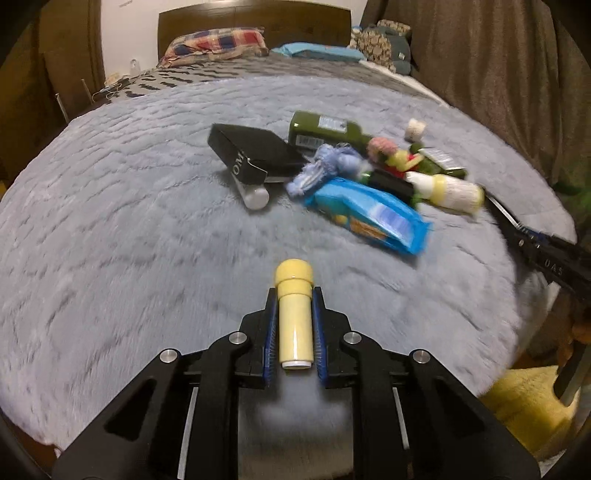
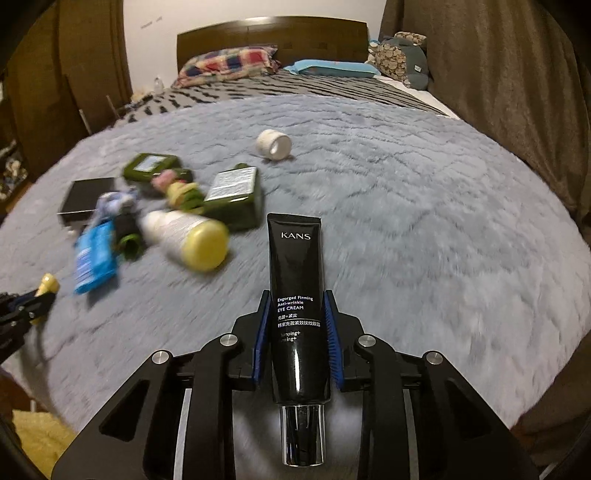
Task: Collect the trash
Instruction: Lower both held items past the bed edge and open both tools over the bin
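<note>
My left gripper point(image 1: 294, 295) is shut on a small yellow tube point(image 1: 294, 314), held above the grey fuzzy blanket point(image 1: 129, 221). My right gripper point(image 2: 295, 299) is shut on a black KANS eye cream tube point(image 2: 297, 288), its silver cap pointing back at me. A pile of trash lies on the blanket: a blue snack wrapper point(image 1: 373, 214), a black box point(image 1: 251, 155), green bottles point(image 1: 325, 129), a white bottle with a yellow cap point(image 2: 188, 236) and a white roll point(image 2: 274, 144). The left gripper also shows in the right wrist view point(image 2: 26, 306).
The blanket covers a bed with pillows point(image 1: 218, 46) and a wooden headboard point(image 1: 255, 26) at the far end. Brown curtains point(image 1: 498, 74) hang on the right. A yellow cloth point(image 1: 524, 406) lies below the bed's edge.
</note>
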`<state>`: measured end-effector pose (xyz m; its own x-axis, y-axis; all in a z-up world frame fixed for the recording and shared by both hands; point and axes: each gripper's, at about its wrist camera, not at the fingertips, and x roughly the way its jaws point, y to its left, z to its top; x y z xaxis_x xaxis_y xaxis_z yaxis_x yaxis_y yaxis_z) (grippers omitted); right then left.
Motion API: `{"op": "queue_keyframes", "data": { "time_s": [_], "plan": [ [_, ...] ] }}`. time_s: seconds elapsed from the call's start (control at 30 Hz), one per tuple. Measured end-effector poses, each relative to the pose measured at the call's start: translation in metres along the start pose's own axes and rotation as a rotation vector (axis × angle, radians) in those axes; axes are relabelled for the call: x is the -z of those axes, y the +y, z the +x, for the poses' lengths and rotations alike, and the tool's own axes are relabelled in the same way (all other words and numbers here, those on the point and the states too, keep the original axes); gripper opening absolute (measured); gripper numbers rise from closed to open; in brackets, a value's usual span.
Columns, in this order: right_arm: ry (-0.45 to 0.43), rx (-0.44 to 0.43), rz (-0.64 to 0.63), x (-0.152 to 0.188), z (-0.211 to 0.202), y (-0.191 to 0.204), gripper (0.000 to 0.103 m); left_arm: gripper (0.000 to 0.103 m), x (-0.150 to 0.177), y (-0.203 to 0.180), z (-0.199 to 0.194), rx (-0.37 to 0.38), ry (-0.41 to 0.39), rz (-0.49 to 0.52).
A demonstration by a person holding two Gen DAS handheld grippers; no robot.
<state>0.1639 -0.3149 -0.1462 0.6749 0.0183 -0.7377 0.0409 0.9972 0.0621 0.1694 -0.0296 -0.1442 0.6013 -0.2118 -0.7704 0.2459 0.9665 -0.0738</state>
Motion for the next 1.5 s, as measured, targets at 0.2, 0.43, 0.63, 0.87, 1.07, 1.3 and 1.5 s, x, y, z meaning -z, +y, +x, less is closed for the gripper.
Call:
{"op": "queue_keyframes", "data": {
  "time_s": [0.2,0.43,0.63,0.87,1.07,1.3,1.5],
  "plan": [
    [-0.112,-0.06,0.012,0.029,-0.076,0.013,0.028,0.016,0.033,-0.021,-0.07,0.035,-0.094,0.011],
    [-0.106,-0.17,-0.064,0.08,-0.123,0.047,0.028,0.016,0.085,-0.048,-0.09,0.079,-0.056,0.054],
    [-0.019,-0.198,-0.097,0.119,-0.118,0.061,0.028,0.016,0.121,-0.055,-0.076,0.084,0.023,0.065],
    [0.098,-0.189,-0.116,0.149,-0.081,0.072,0.028,0.016,0.152,-0.057,-0.046,0.087,0.114,0.063],
    [0.191,-0.217,-0.091,0.164,-0.051,0.074,0.028,0.016,0.167,-0.056,-0.007,0.105,0.2,0.051],
    [0.291,-0.219,-0.061,0.184,-0.016,0.071,0.028,0.016,0.181,-0.056,0.029,0.129,0.284,0.056],
    [0.319,-0.217,-0.072,0.189,-0.008,0.073,0.028,0.016,0.188,-0.054,0.052,0.152,0.345,0.042]
  ]
}}
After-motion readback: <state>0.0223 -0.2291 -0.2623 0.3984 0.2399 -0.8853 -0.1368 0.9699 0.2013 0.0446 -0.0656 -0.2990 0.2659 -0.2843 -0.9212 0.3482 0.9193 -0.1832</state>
